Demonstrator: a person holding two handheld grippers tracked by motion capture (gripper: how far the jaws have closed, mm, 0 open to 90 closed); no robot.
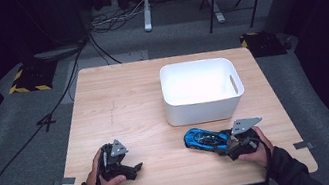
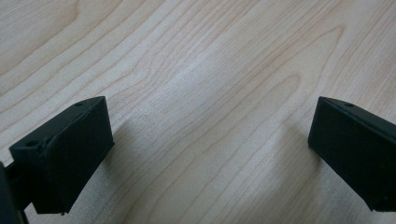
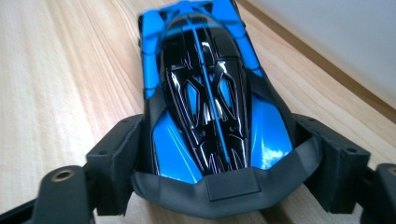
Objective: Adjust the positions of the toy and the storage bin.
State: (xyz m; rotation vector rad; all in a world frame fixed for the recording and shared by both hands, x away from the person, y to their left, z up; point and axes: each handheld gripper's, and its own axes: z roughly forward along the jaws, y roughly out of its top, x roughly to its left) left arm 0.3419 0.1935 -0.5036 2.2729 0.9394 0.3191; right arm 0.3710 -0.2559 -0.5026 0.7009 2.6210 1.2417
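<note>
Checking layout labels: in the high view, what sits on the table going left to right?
Left gripper, black, open, in the person's left hand → blue and black toy race car → right gripper, black, closed on the car's tail. The white plastic bin sits farther back, overlapping the car's span.

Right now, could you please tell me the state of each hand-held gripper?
Left hand-held gripper: open, nothing between its jaws, over the light wooden table.
Right hand-held gripper: shut on the blue and black toy race car.
</note>
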